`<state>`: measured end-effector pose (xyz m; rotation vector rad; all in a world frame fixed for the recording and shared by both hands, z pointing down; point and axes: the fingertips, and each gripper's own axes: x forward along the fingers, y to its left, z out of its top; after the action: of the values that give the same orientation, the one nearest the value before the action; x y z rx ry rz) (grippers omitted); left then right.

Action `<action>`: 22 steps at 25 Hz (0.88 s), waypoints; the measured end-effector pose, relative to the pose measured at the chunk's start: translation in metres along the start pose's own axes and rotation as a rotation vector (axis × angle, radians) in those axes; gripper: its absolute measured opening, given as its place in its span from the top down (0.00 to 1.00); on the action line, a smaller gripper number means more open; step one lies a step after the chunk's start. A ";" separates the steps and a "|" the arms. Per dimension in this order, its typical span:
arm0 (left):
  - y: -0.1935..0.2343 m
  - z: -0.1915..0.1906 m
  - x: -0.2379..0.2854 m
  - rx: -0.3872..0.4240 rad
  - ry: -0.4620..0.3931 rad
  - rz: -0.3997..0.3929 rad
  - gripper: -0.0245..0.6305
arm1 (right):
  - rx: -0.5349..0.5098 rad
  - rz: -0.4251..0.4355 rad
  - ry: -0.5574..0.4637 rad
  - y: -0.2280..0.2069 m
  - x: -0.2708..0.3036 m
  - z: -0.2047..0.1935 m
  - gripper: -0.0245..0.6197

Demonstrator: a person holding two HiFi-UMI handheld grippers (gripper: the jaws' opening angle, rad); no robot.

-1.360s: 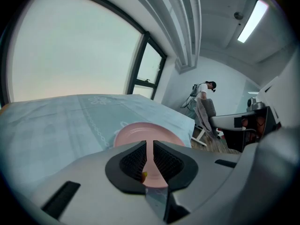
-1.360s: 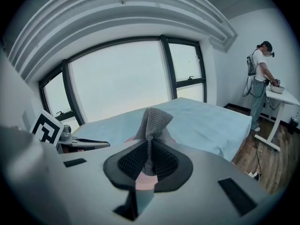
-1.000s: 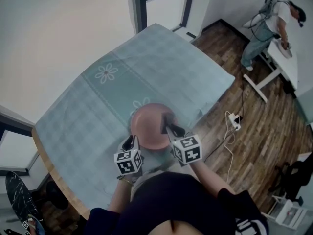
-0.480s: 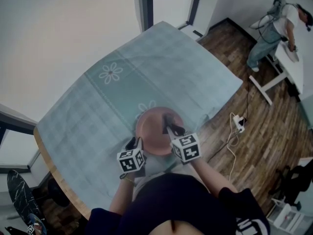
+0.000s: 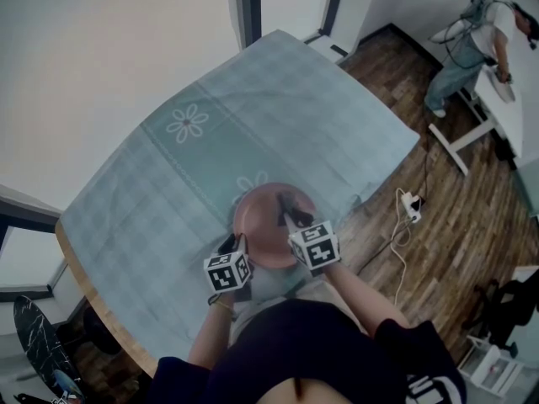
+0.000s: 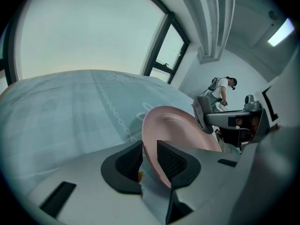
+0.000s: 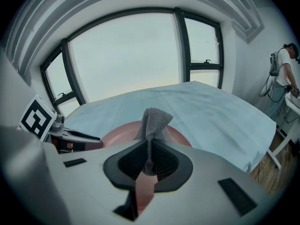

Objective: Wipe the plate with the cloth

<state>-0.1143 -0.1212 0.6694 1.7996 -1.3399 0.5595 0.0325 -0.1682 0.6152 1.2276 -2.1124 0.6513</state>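
Plate (image 5: 268, 217): round, pink, smooth and glossy, with a shallow well and a raised rim. Being round, it has no long axis. Its hollow face is up. It sits on the table (image 5: 135, 225) near the person's edge; whether it lies fully flat cannot be told.

Cloth (image 7: 152, 123): grey, open knit, bunched into a narrow fold. Its long axis runs straight out of the jaws, and the free end fans out above the plate's far half.

Right gripper (image 7: 149, 146): jaws closed tight on the cloth's lower end, ribbed black pads pressing both sides. It points down over the plate's right part.

Left gripper (image 6: 149, 149): jaws have just been opening and stand apart. The plate's near rim is between them, with a gap at the right pad, so the rim is not clamped.

Tablecloth (image 5: 278, 108): pale blue-green, faint check, with a white flower (image 5: 186, 124) motif, and it hangs over the table's edges.

Surroundings: brown wood-plank floor (image 5: 455, 217) with a white cable (image 5: 396, 251) lying on it. A person (image 5: 472, 49) stands at a white desk (image 5: 497, 116), well apart from the table. A dark-framed window (image 7: 126, 55) is beyond the table.
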 end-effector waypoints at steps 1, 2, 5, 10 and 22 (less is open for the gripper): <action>0.000 0.000 0.001 0.001 0.004 0.002 0.80 | 0.000 0.000 0.007 0.000 0.002 0.000 0.91; 0.001 -0.001 0.002 0.002 0.006 0.004 0.80 | 0.002 0.001 0.014 0.000 0.004 0.000 0.91; 0.004 -0.002 0.005 -0.001 0.010 0.014 0.84 | 0.012 0.001 0.030 -0.001 0.010 0.000 0.91; 0.005 -0.003 0.008 -0.008 0.016 0.011 0.86 | 0.015 -0.005 0.061 -0.004 0.023 -0.001 0.91; 0.006 -0.003 0.008 -0.012 0.020 0.003 0.87 | -0.019 -0.046 0.149 -0.013 0.050 -0.012 0.91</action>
<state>-0.1164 -0.1244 0.6791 1.7785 -1.3306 0.5685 0.0271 -0.1959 0.6604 1.1767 -1.9582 0.6799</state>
